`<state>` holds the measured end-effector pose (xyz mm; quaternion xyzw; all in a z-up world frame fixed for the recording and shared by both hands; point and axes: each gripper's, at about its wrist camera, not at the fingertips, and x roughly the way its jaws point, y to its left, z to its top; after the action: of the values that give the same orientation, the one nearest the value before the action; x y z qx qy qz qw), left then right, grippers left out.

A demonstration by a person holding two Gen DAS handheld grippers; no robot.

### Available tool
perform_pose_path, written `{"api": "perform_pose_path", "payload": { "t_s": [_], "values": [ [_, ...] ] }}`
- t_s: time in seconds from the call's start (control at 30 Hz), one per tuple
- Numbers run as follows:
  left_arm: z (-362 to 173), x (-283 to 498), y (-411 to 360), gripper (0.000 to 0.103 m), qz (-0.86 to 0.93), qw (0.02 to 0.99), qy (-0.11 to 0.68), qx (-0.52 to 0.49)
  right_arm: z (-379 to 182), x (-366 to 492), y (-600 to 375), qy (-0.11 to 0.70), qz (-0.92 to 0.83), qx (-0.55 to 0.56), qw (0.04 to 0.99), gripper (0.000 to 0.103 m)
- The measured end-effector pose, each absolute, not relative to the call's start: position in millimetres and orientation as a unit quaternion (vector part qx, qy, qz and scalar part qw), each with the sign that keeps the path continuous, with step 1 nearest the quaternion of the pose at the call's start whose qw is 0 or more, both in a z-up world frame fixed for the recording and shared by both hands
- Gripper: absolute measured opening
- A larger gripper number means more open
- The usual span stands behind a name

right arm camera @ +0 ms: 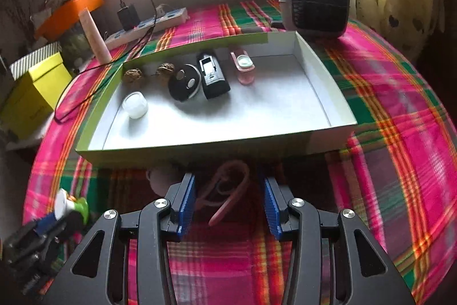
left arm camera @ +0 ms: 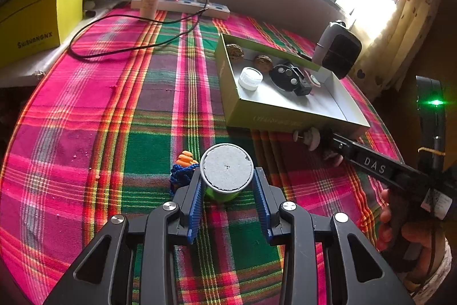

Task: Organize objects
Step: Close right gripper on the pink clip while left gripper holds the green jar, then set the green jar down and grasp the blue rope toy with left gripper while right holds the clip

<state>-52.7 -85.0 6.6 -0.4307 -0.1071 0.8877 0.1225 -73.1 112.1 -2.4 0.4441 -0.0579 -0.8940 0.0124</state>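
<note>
**Left gripper clamps a green container; right gripper stands open at the tray's edge**

The left wrist view shows the left gripper (left arm camera: 227,187) with its blue pads pressed on a small green container (left arm camera: 225,176) with a grey top, held over the plaid tablecloth (left arm camera: 85,105). Just behind it lies a blue cord with orange beads (left arm camera: 184,167), which the right view misses.

The right wrist view shows the right gripper (right arm camera: 230,205), its jaws apart around a pink looped item (right arm camera: 225,190) lying on the cloth just beside the green tray (right arm camera: 200,153); its shape is blurred and in shadow. That view alone shows the whole tray interior: two walnuts (right arm camera: 148,73), a white jar (right arm camera: 135,105), a round black device (right arm camera: 184,85), a black clip-like piece (right arm camera: 214,76) and a pink case (right arm camera: 244,67).
</note>
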Motion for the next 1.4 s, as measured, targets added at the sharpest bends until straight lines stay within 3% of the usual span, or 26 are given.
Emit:
{"api": "perform_pose_path", "payload": {
  "t_s": [0.3,0.43,1.0,1.4],
  "values": [
    [6.2,-52.8,-83.9,0.032,0.886,0.129,-0.107,-0.432,-1.1,-61.0,117.2,-0.035,-0.895,0.444,0.019,0.043],
    [5.3,-51.3,-83.4,0.032,0.884,0.135,-0.109,-0.433,-3.7,-58.6,122.7,-0.029,-0.895,0.445,0.02,0.024],
    [8.9,-34.0,-83.7,0.032,0.873,0.185,-0.108,-0.437,-3.6,-43.7,132.6,-0.01,-0.896,0.441,0.048,0.024],
    [12.0,-42.6,-117.7,0.032,0.892,0.119,-0.102,-0.424,-4.2,-38.2,124.5,0.005,-0.894,0.442,0.069,0.024]
  ]
}}
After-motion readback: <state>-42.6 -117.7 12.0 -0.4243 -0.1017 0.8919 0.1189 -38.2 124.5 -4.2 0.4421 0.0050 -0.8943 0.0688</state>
